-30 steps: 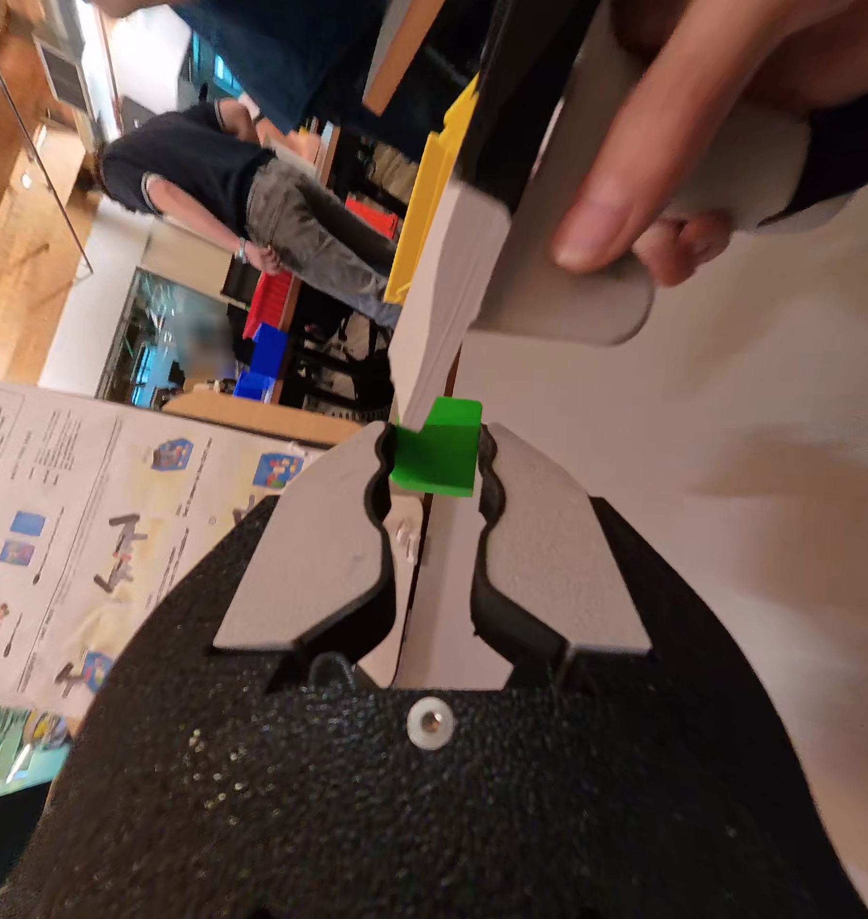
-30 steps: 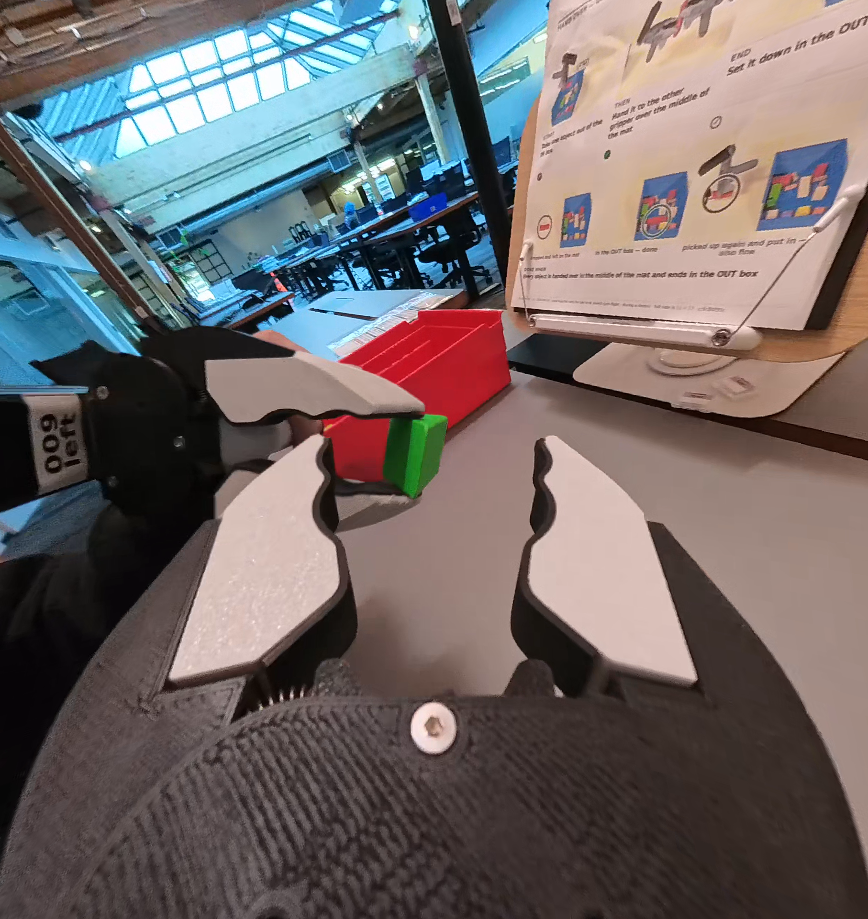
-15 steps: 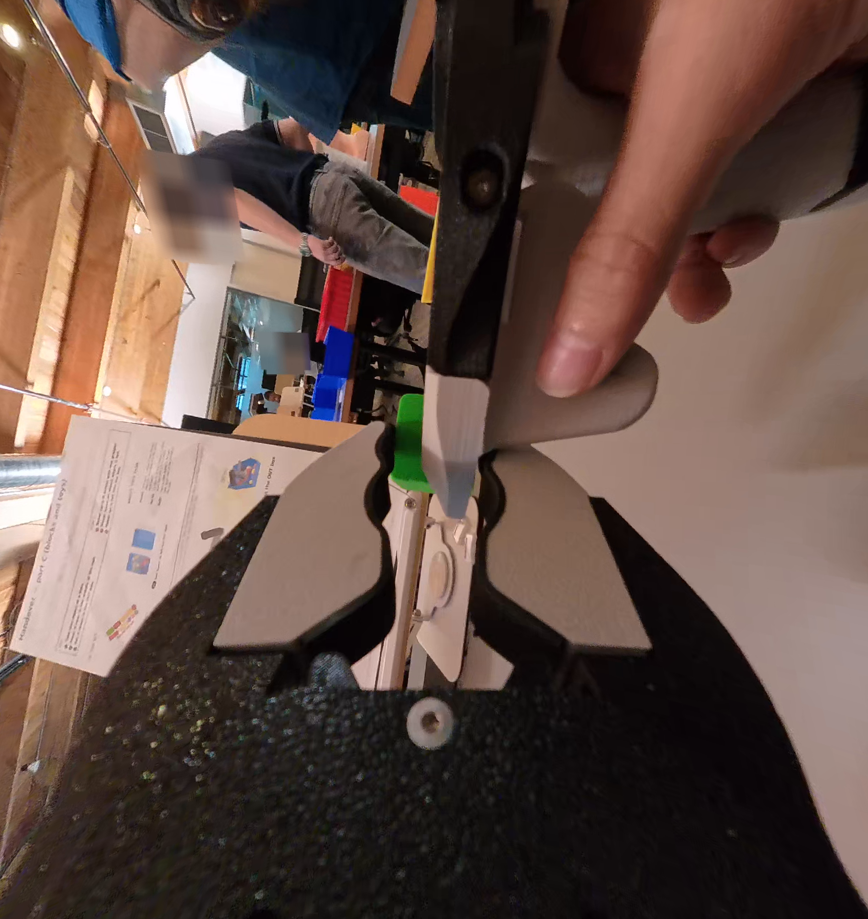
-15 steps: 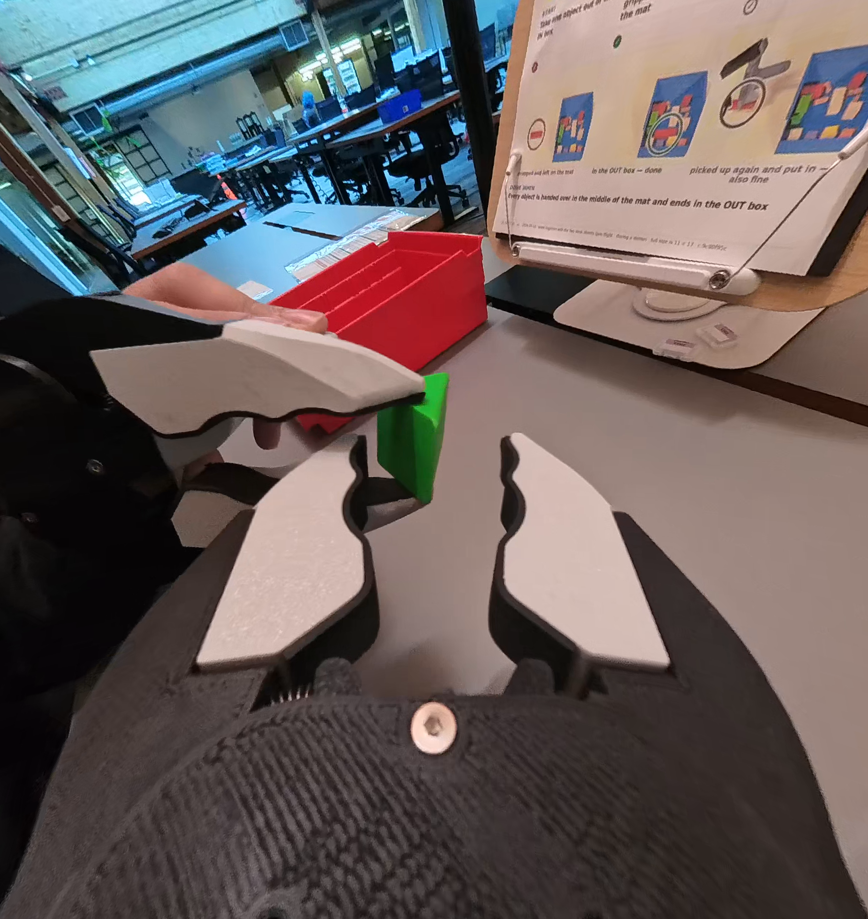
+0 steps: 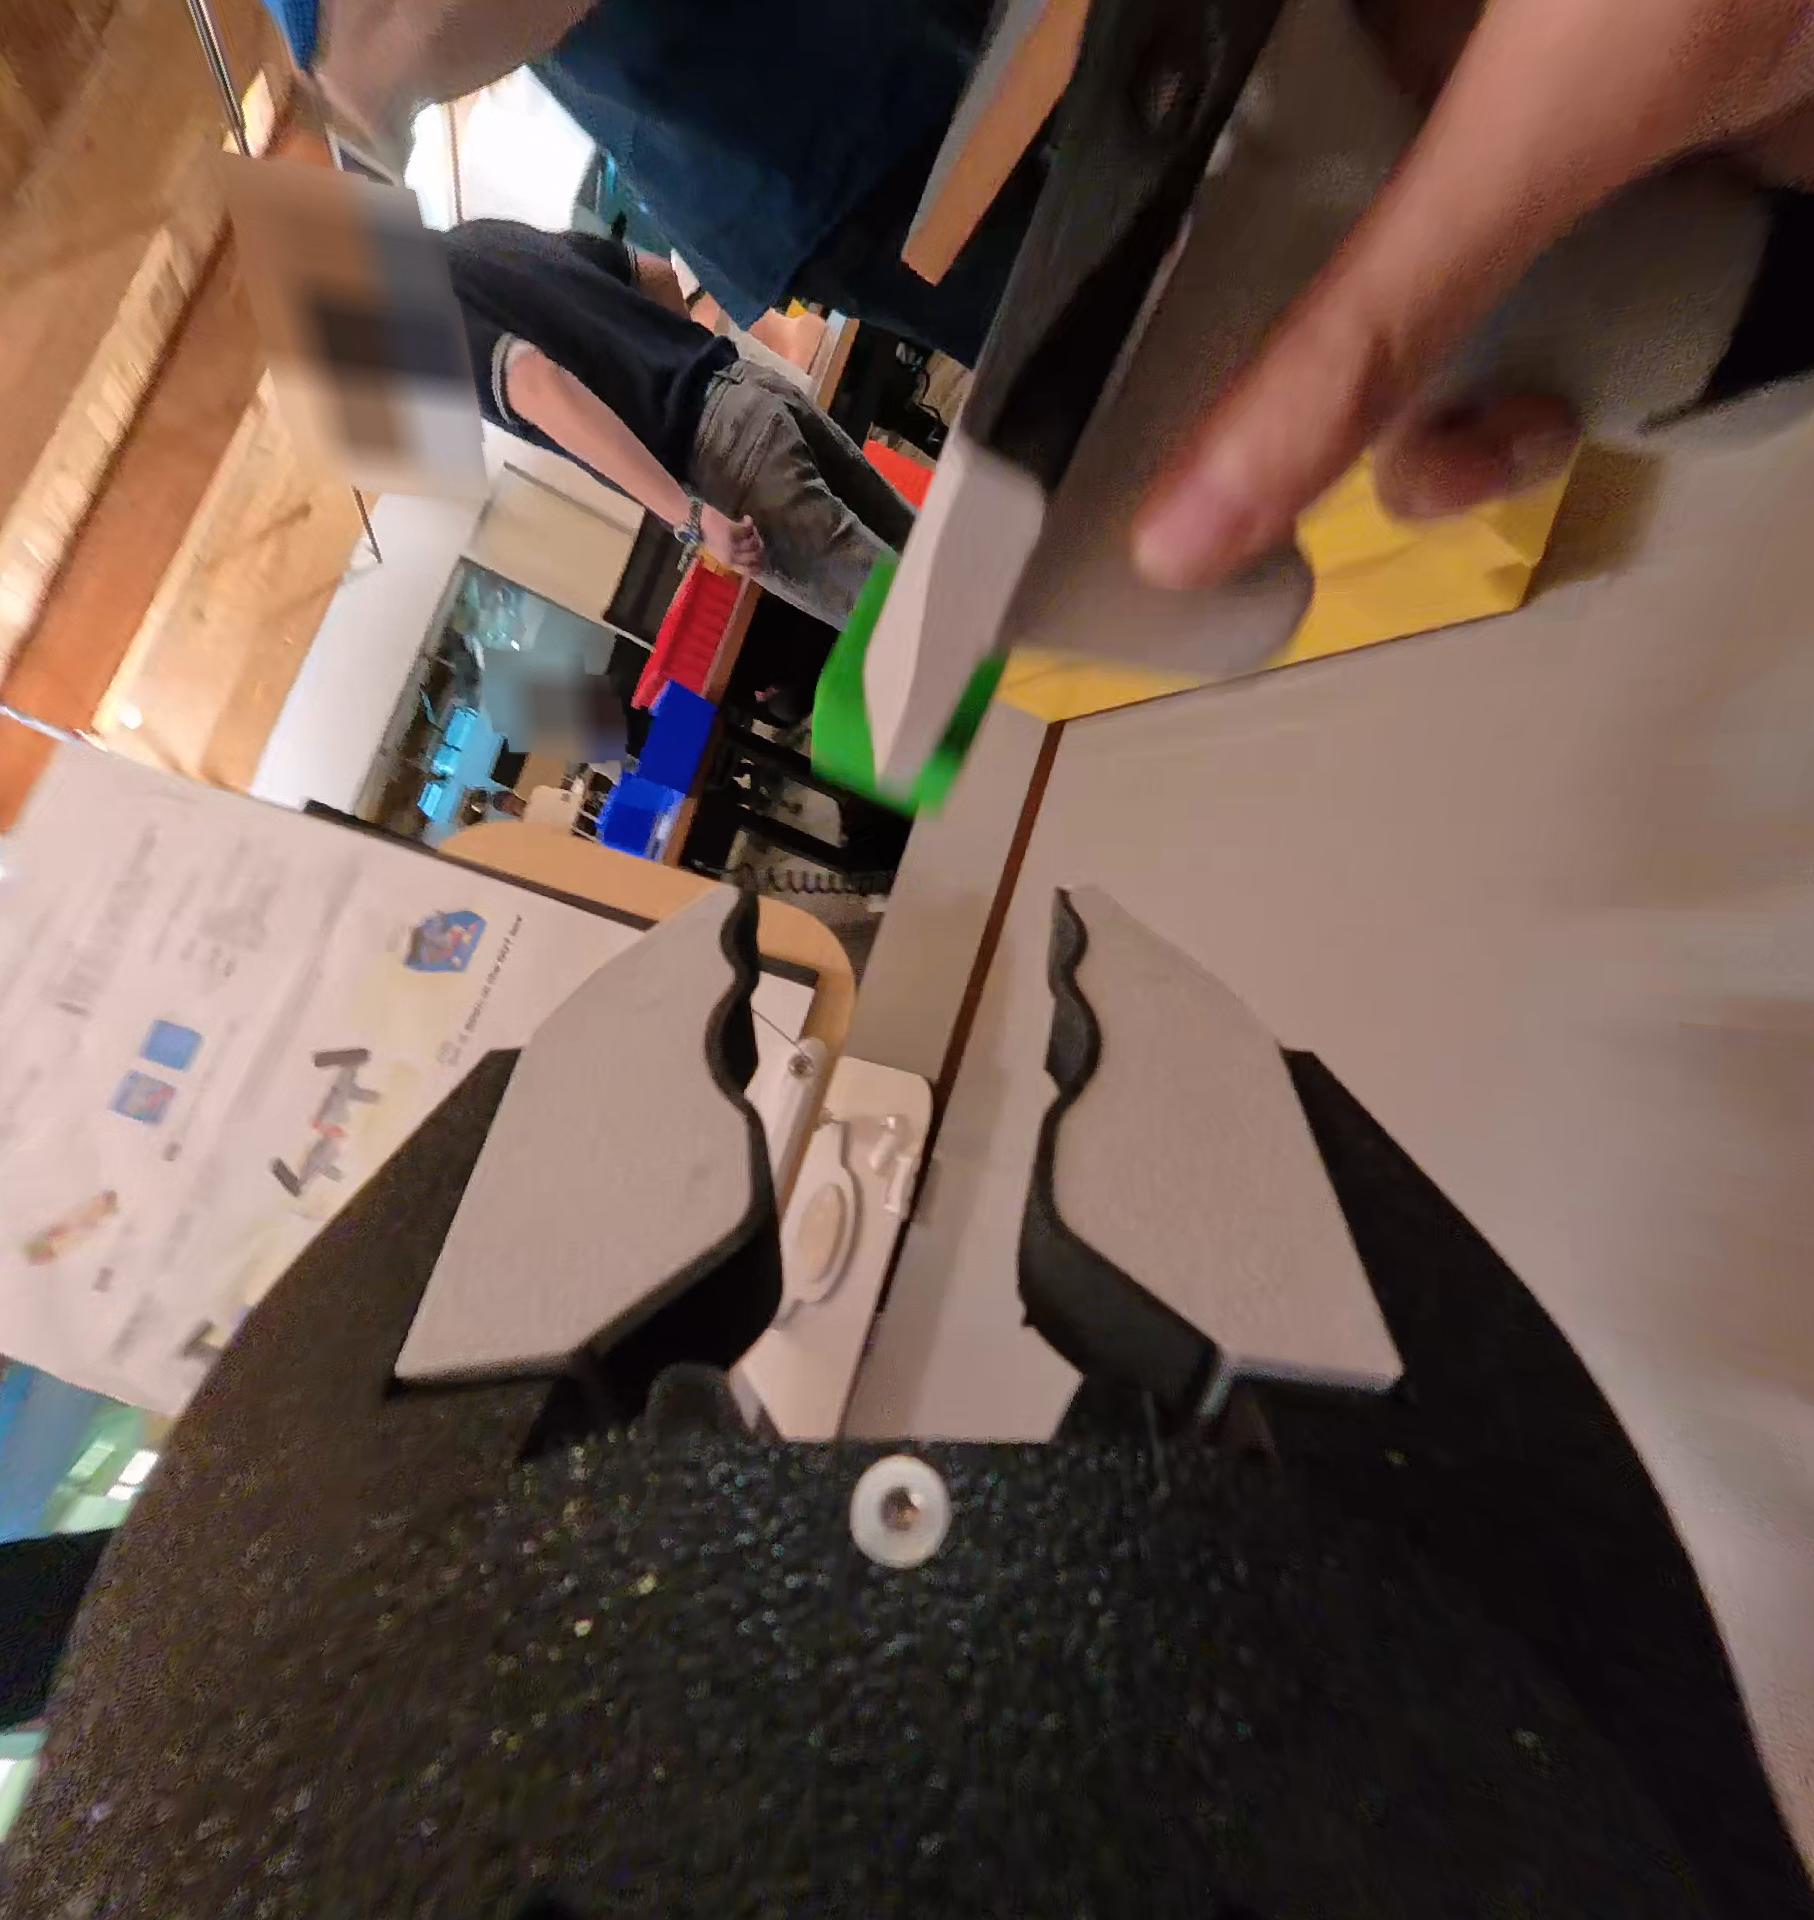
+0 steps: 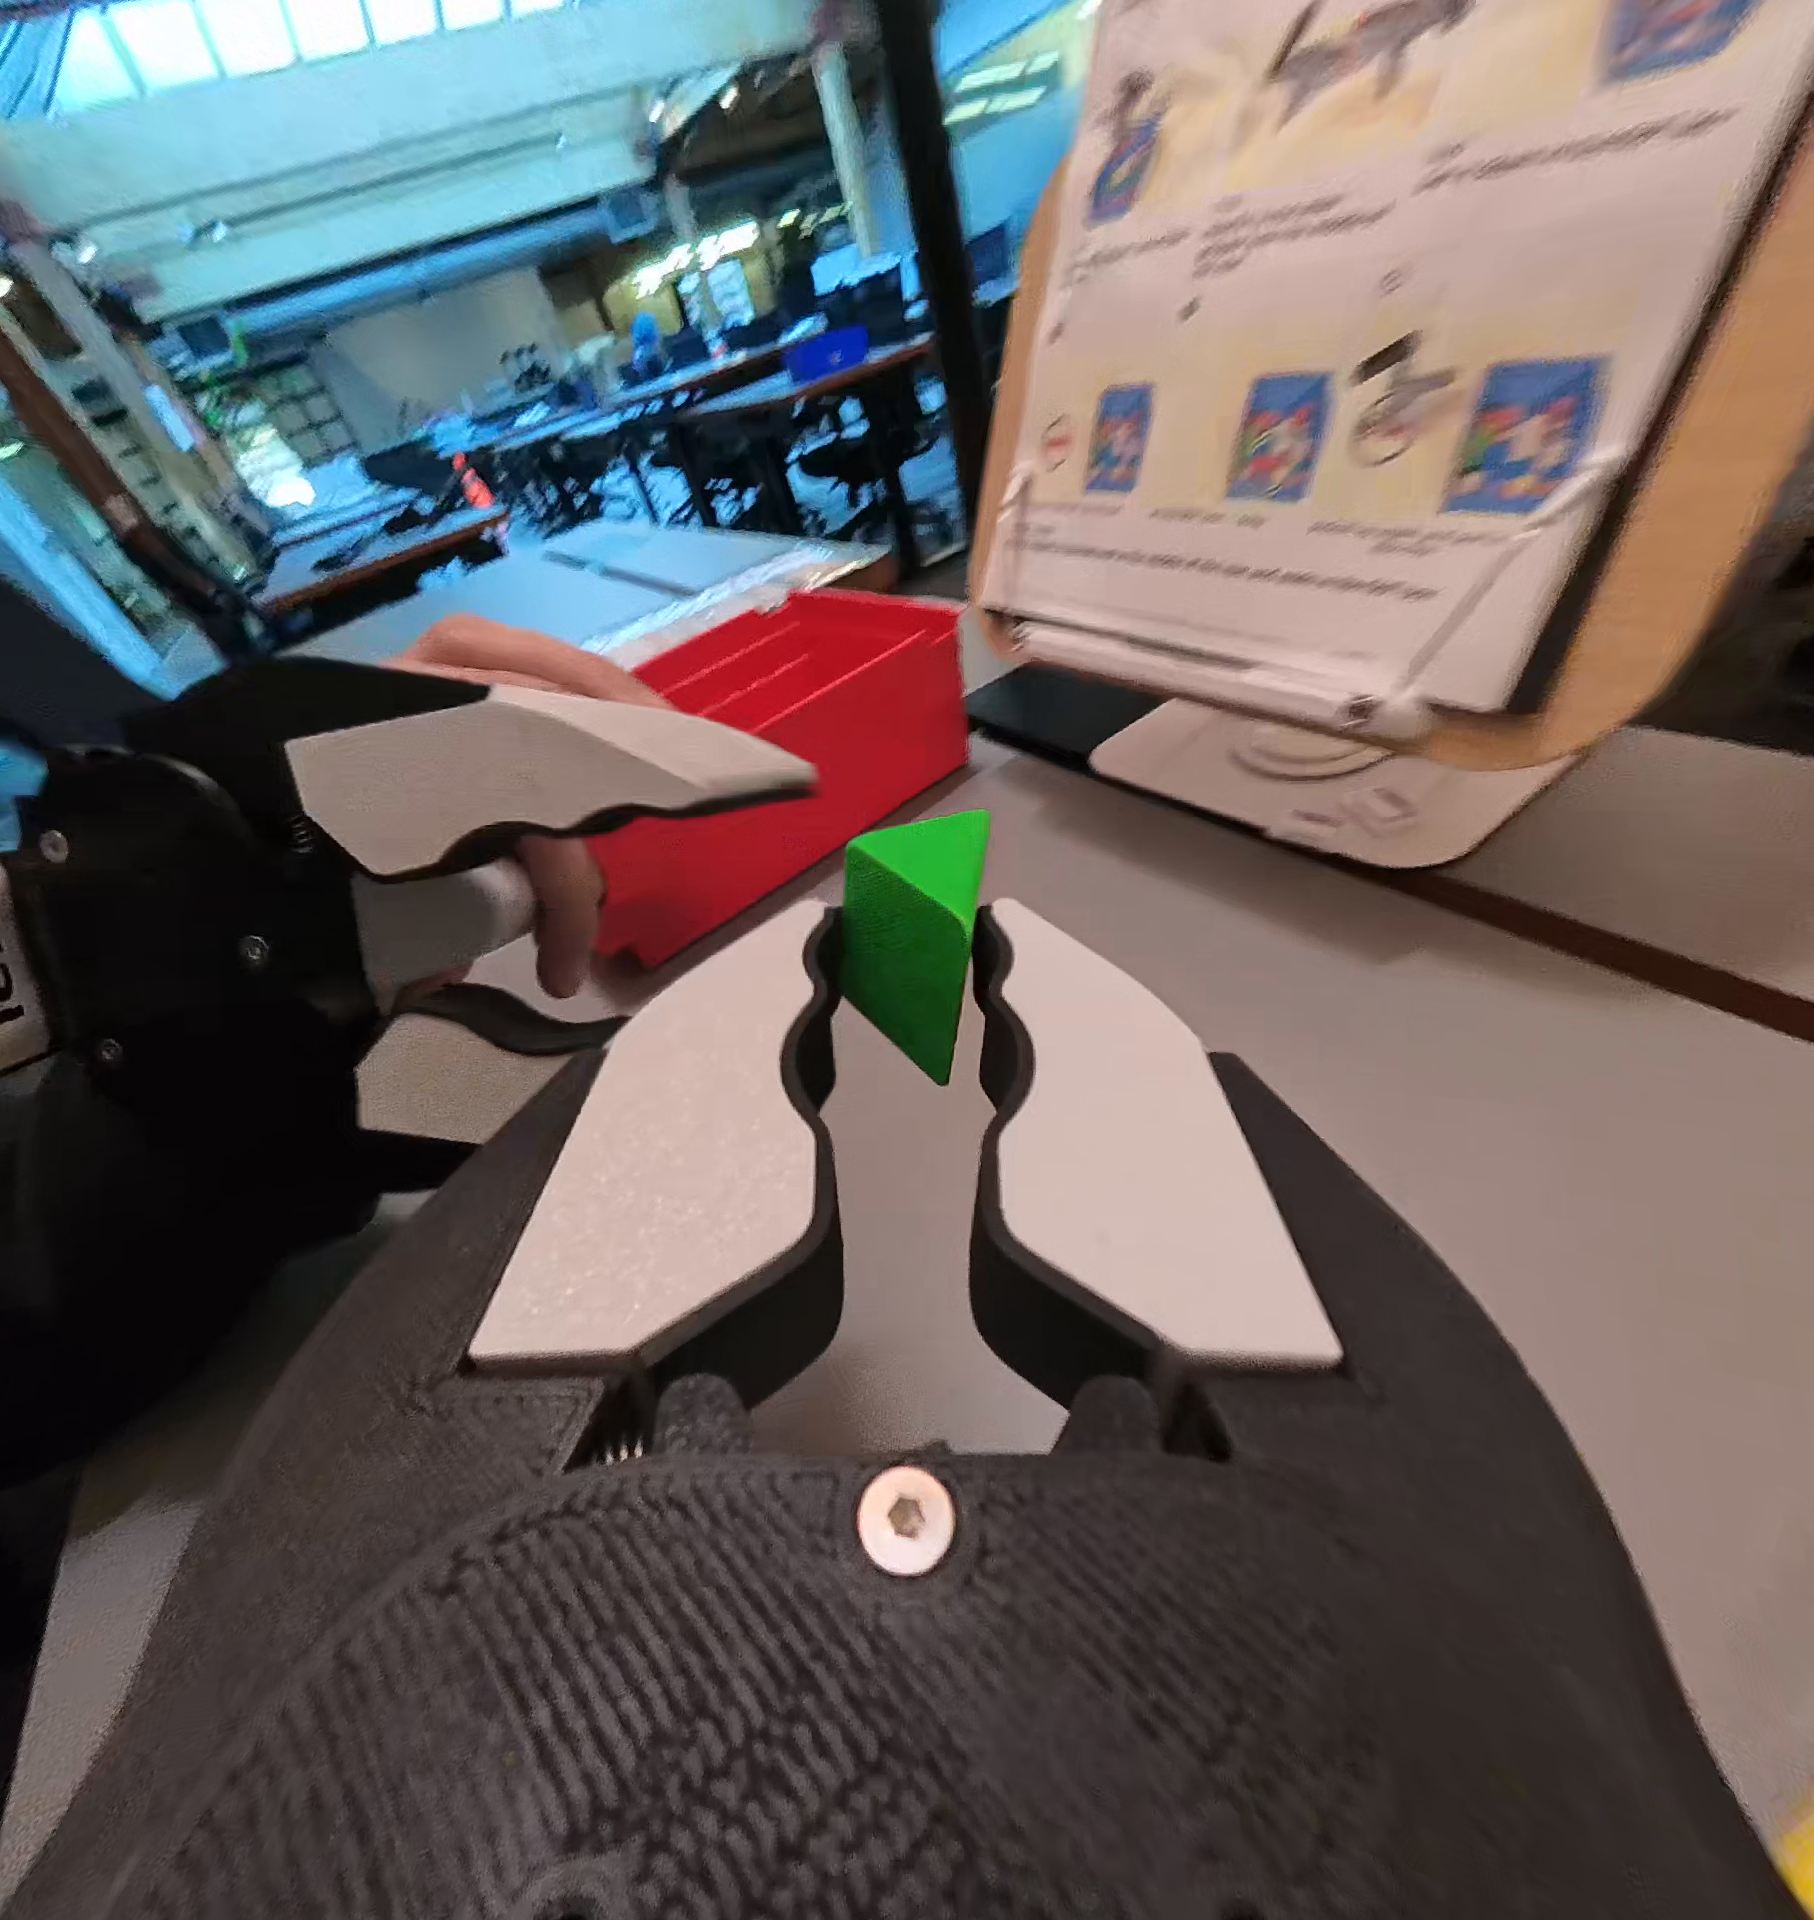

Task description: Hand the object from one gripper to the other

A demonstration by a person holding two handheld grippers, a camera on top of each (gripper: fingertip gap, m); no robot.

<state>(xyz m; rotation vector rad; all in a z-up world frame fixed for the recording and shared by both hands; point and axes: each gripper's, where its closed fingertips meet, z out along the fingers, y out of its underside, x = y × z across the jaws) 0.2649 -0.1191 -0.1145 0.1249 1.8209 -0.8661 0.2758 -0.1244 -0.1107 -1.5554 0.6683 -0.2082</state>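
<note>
The right gripper (image 6: 908,935) pinched the green wedge-shaped plastic block (image 6: 908,951) between both pads above the grey bench (image 6: 1402,1091). Beside it, the left gripper (image 6: 674,894) stood spread and empty. Handover looked done; next, carry the block away clear of the red plastic bin (image 6: 809,748).

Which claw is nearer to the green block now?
Right. The right claw clamps the green block between its fingertips; the left claw is open, off to the block's left, not touching it.
</note>
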